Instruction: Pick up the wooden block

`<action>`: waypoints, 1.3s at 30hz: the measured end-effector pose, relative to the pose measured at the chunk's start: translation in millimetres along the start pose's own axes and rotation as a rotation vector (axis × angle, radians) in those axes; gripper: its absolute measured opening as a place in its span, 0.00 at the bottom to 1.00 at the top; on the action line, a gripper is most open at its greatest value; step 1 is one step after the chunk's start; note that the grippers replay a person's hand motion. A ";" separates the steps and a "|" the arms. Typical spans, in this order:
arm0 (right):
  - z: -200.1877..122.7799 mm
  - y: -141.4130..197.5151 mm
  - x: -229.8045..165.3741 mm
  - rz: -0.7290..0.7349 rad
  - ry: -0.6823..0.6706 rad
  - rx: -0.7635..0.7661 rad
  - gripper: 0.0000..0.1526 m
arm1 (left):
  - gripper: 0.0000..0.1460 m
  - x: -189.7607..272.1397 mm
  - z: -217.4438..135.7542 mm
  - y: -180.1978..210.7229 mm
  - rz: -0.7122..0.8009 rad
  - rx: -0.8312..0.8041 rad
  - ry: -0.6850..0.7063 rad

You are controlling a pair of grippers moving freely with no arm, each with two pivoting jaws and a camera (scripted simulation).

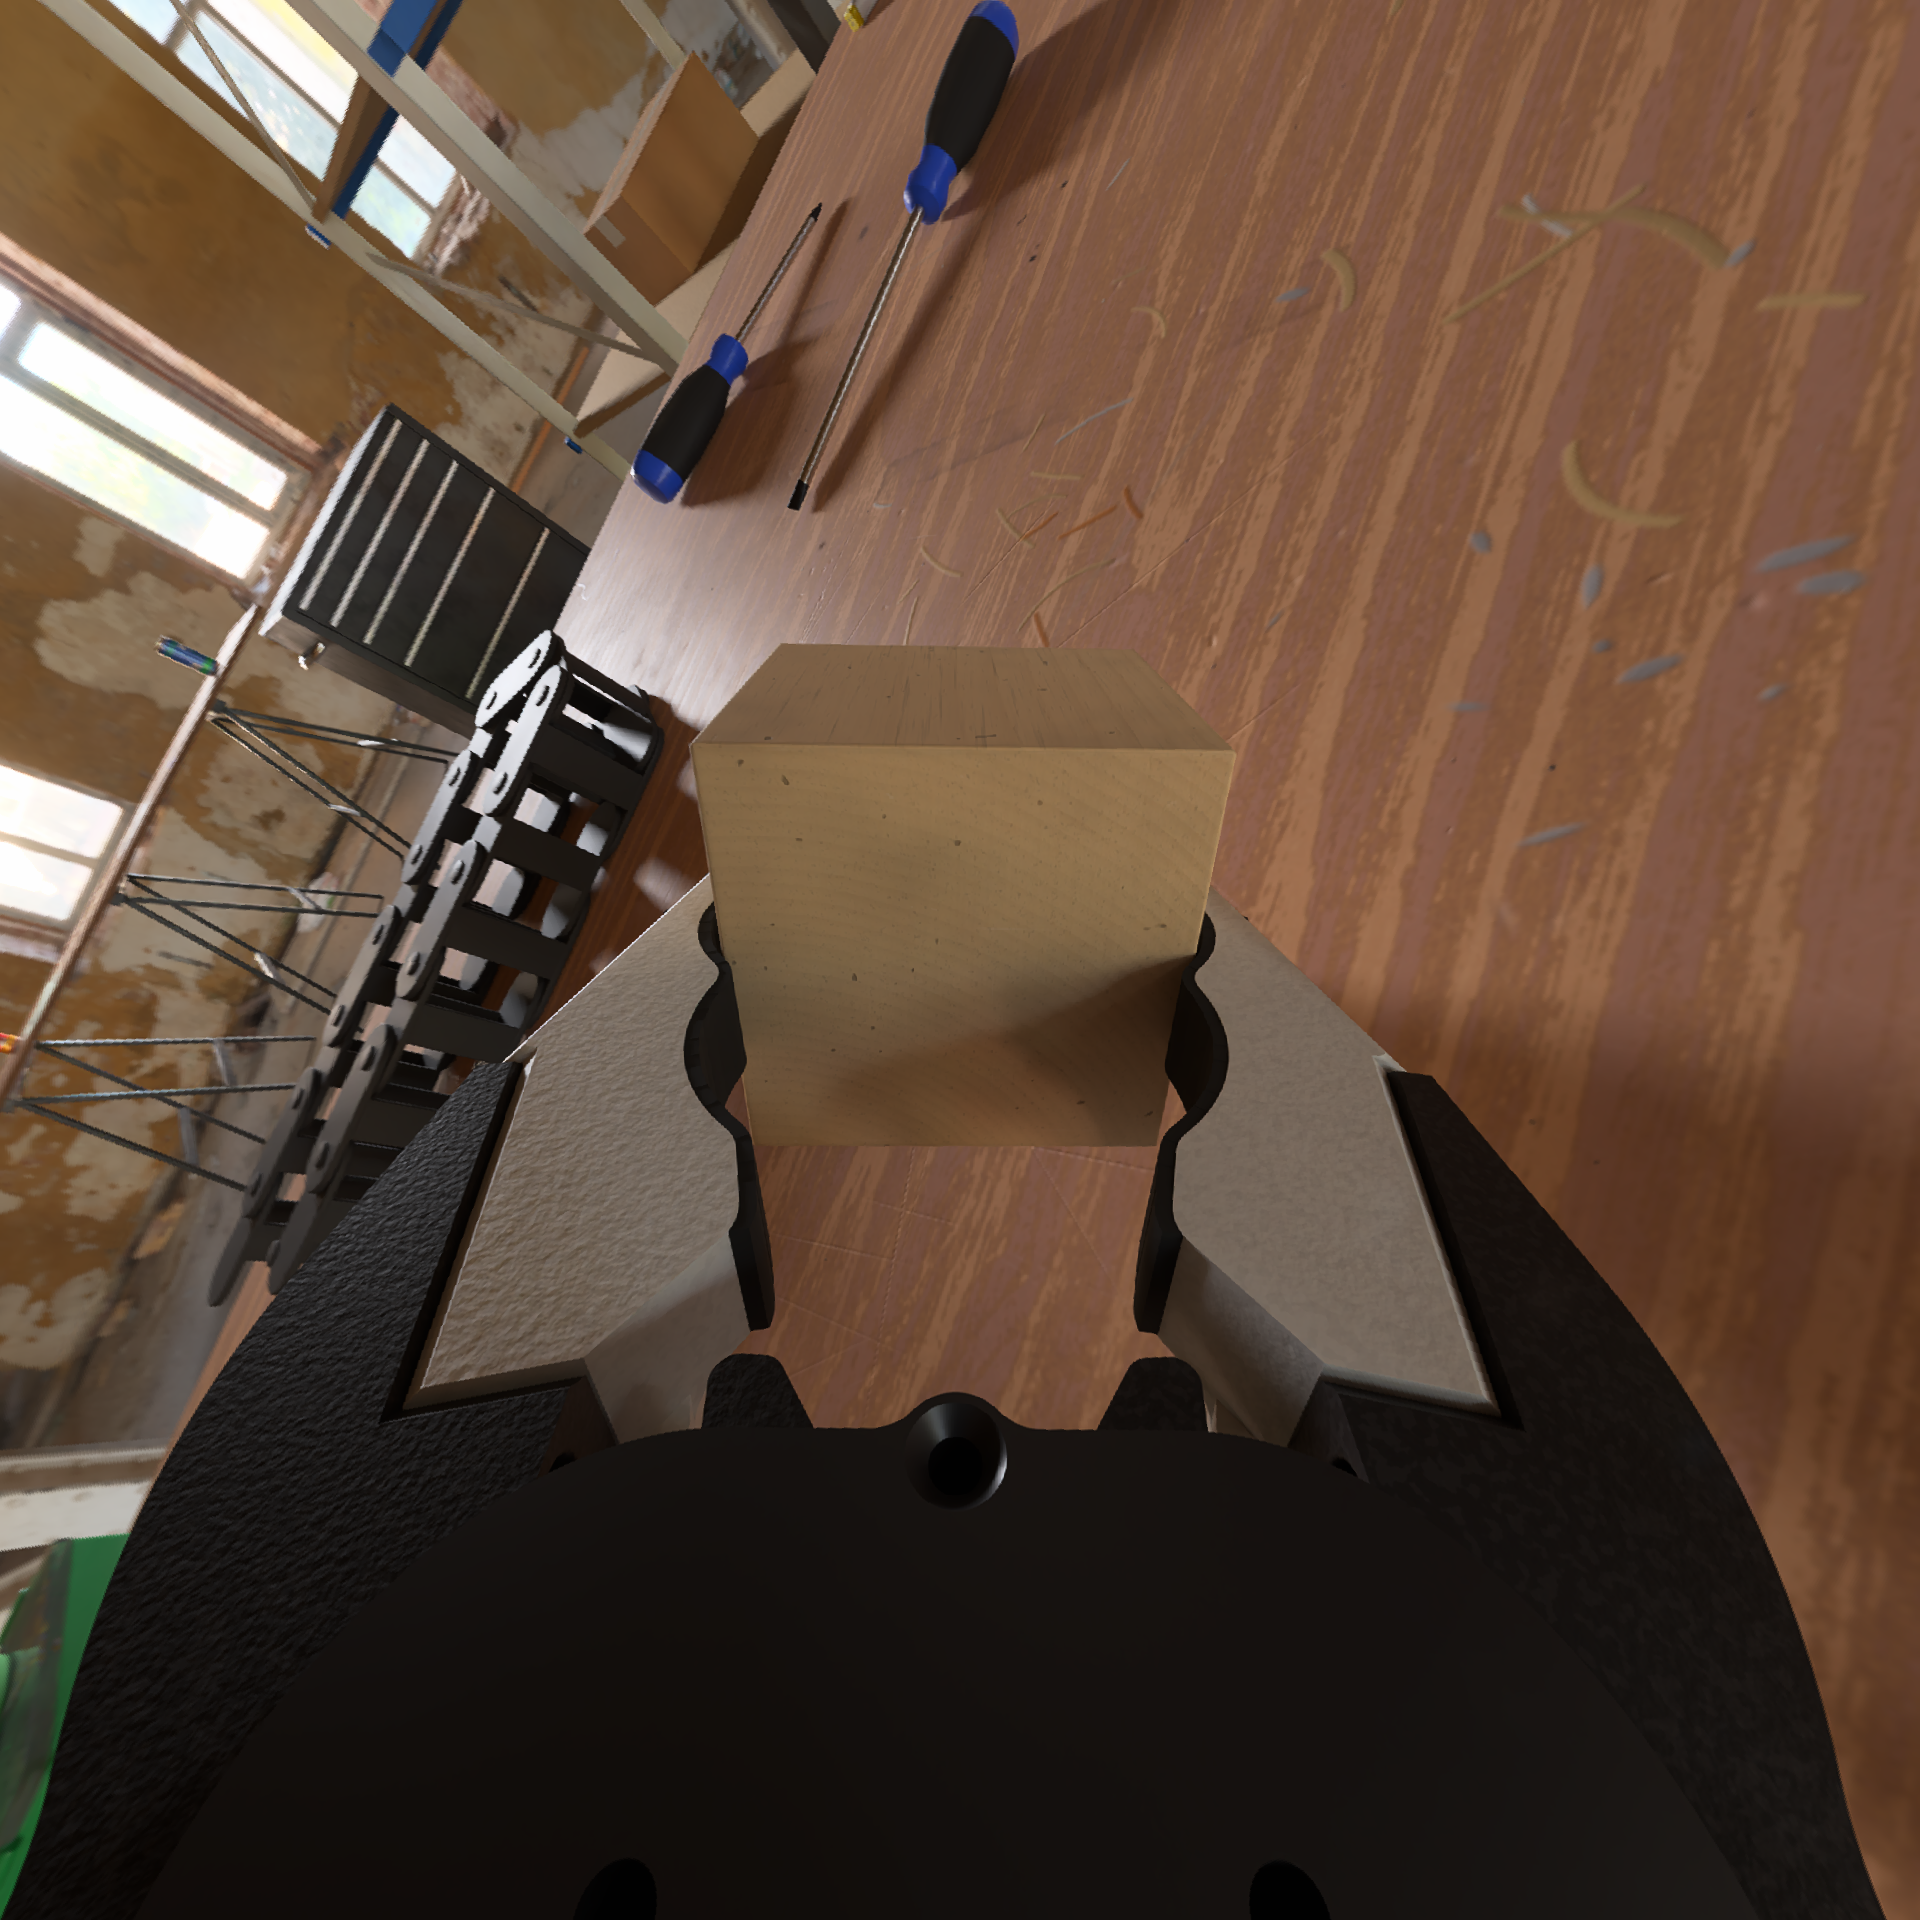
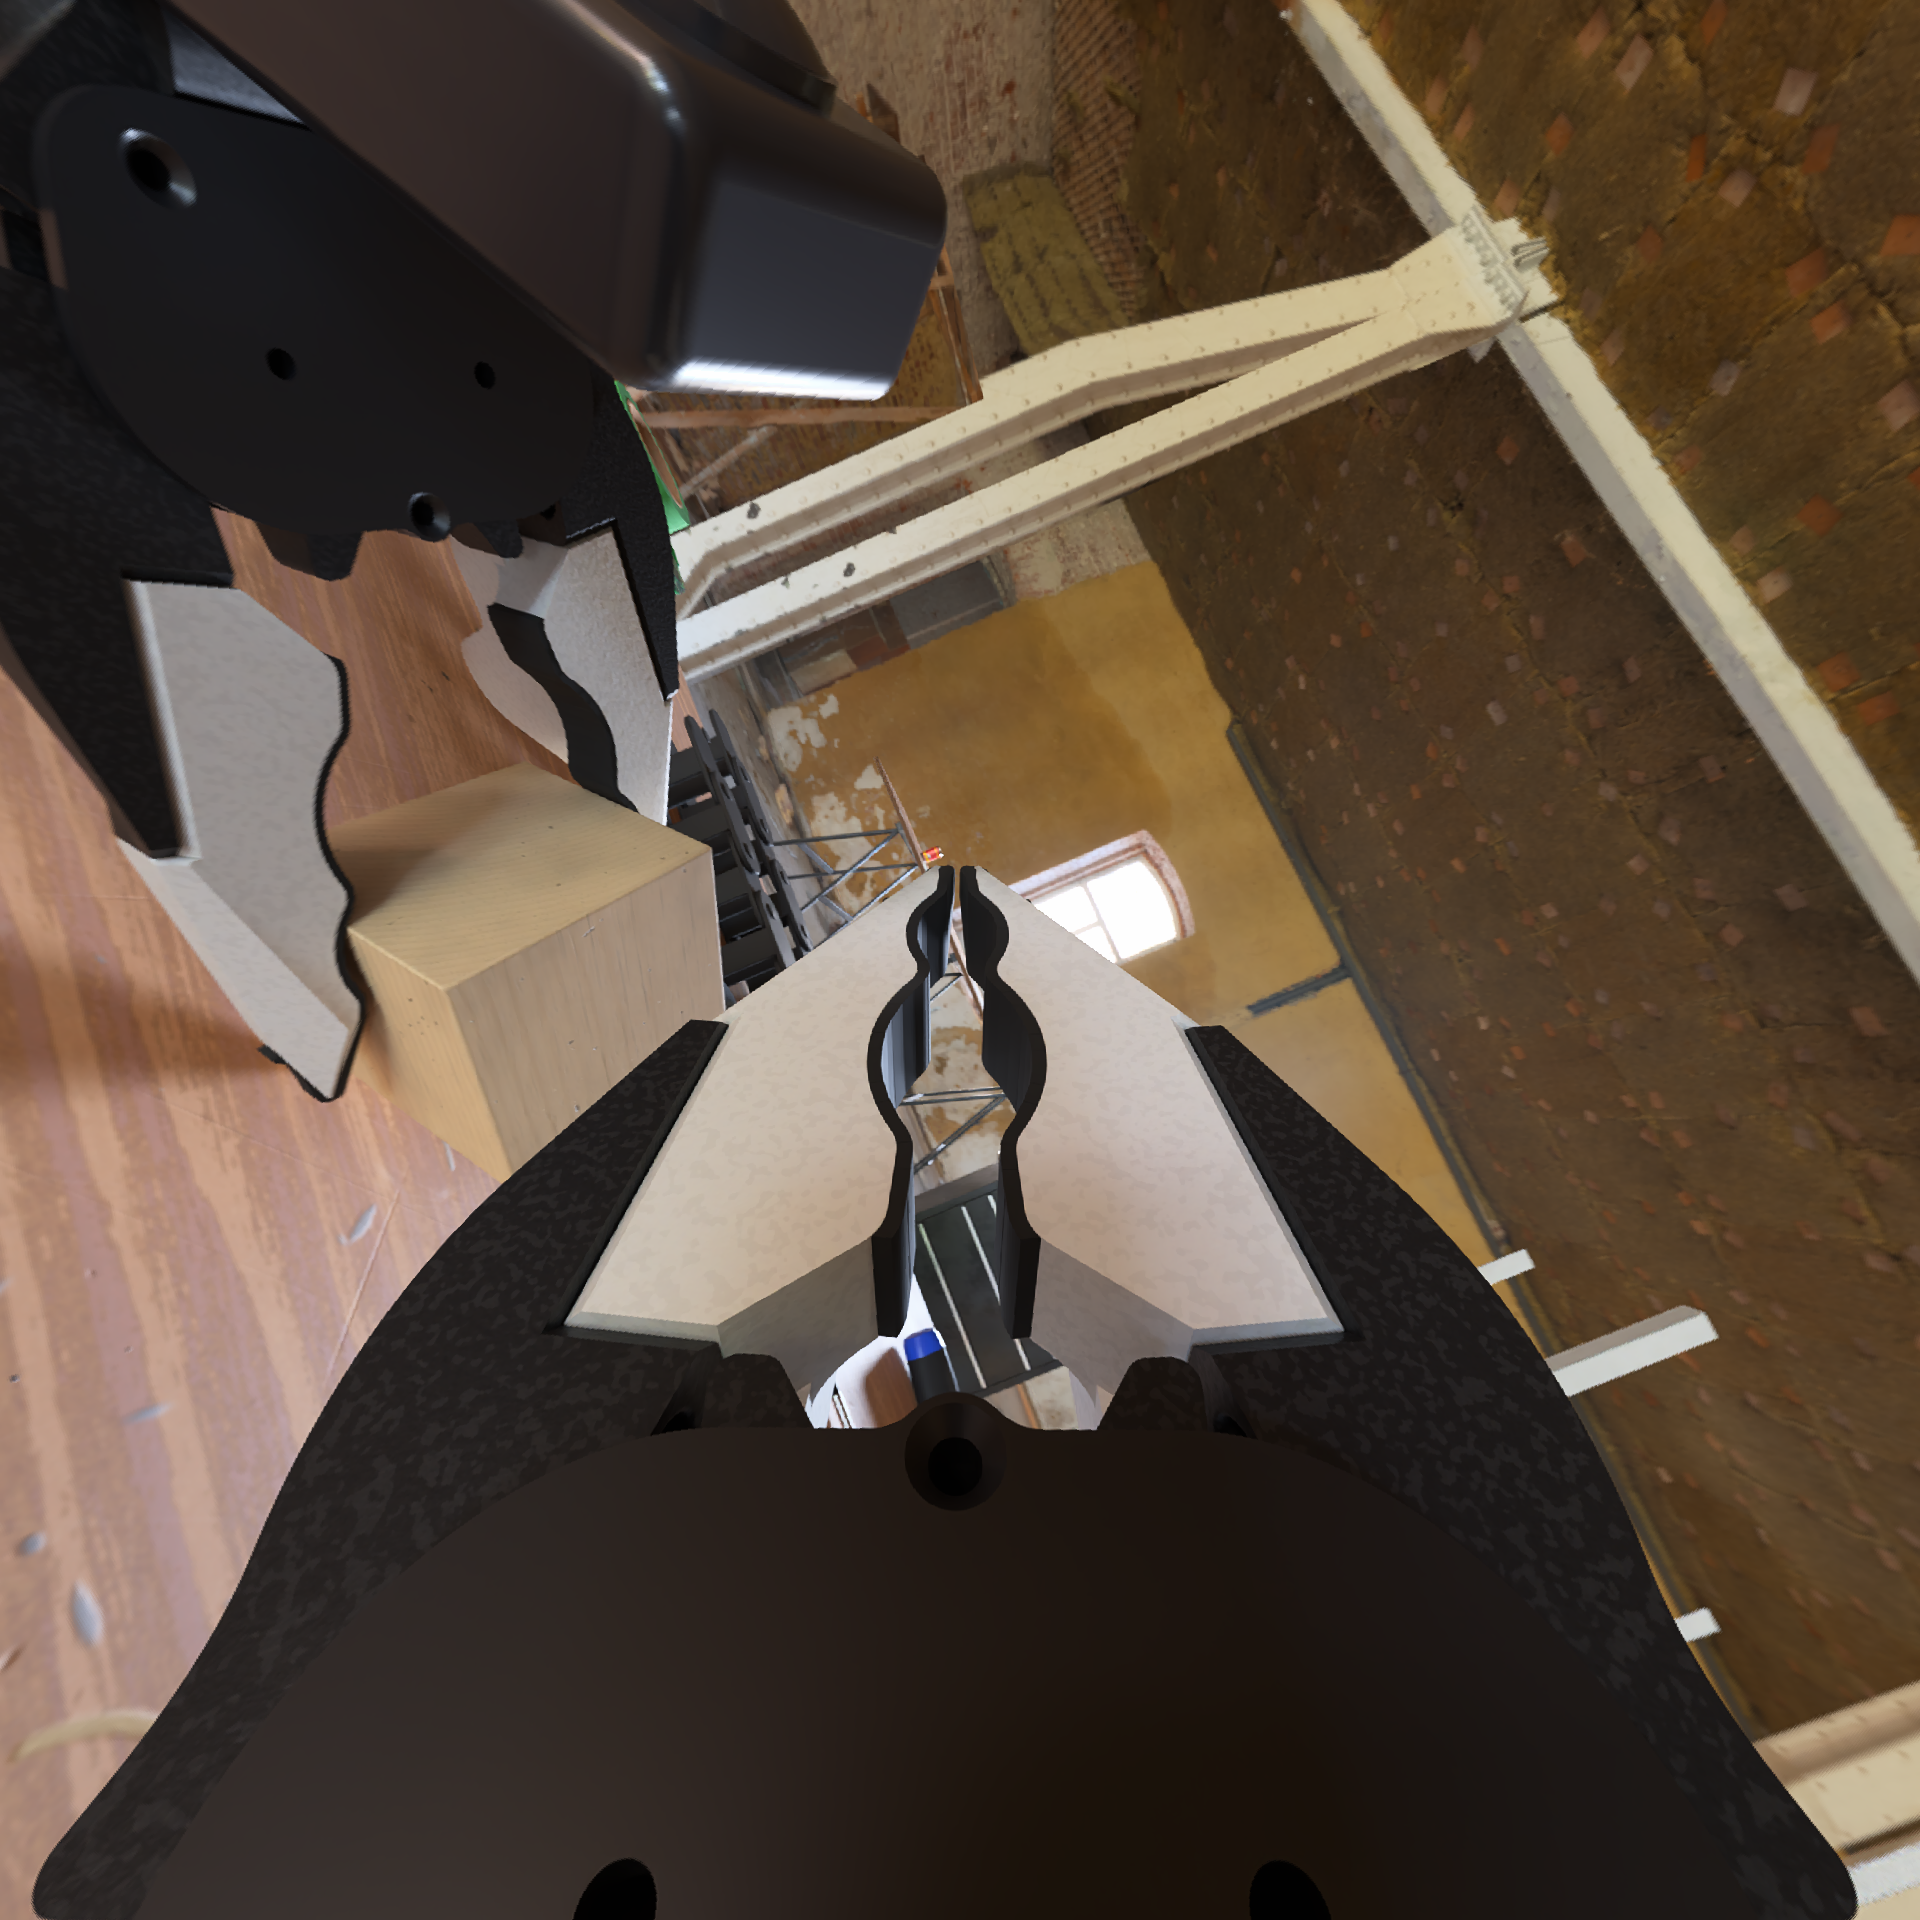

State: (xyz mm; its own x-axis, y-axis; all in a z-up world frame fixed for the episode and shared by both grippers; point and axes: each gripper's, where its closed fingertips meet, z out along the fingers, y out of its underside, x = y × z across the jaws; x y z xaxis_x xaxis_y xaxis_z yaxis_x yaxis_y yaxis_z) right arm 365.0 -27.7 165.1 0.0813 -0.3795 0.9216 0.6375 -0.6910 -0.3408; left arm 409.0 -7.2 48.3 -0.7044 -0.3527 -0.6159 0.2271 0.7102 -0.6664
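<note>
The wooden block is a pale cube on the wooden workbench. In the left wrist view my left gripper straddles it, with the dark pads pressed against its left and right sides. In the right wrist view the block shows at the left, with the left gripper coming down over it from above. I cannot tell whether the block is off the bench. My right gripper is shut and empty, beside the block and pointing past the bench edge.
Two blue-and-black screwdrivers lie farther along the bench. A black cable chain lies left of the block near the bench edge. Wood shavings are scattered at the right. A black drawer cabinet stands beyond the edge.
</note>
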 end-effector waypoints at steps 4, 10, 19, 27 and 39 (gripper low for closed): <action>-3.5 0.7 -6.1 -0.028 -0.011 0.023 0.01 | 0.56 -1.4 0.5 -0.5 -0.078 0.012 0.035; -5.2 0.1 -17.5 -0.037 -0.059 0.043 0.02 | 0.56 -8.0 0.3 4.9 -0.140 0.036 0.022; 4.8 31.5 -39.5 0.314 -0.229 -0.100 0.07 | 0.56 -13.1 -2.3 9.4 -0.140 0.081 0.020; 6.7 39.6 -36.4 0.804 -0.313 -0.149 0.06 | 0.56 -8.9 -4.9 7.7 0.017 0.110 -0.012; 6.6 51.5 -38.0 0.887 -0.323 -0.209 0.17 | 0.56 -6.9 -44.4 -32.8 -0.221 0.396 0.197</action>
State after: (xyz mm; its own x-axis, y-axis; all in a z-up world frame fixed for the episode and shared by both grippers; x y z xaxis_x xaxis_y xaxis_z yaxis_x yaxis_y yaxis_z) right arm 399.8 -44.8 113.8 0.6942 -0.6502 0.3087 0.0954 -0.3419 -0.9349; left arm 376.5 -1.0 93.1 -0.8696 -0.3194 -0.3765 0.2693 0.3323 -0.9039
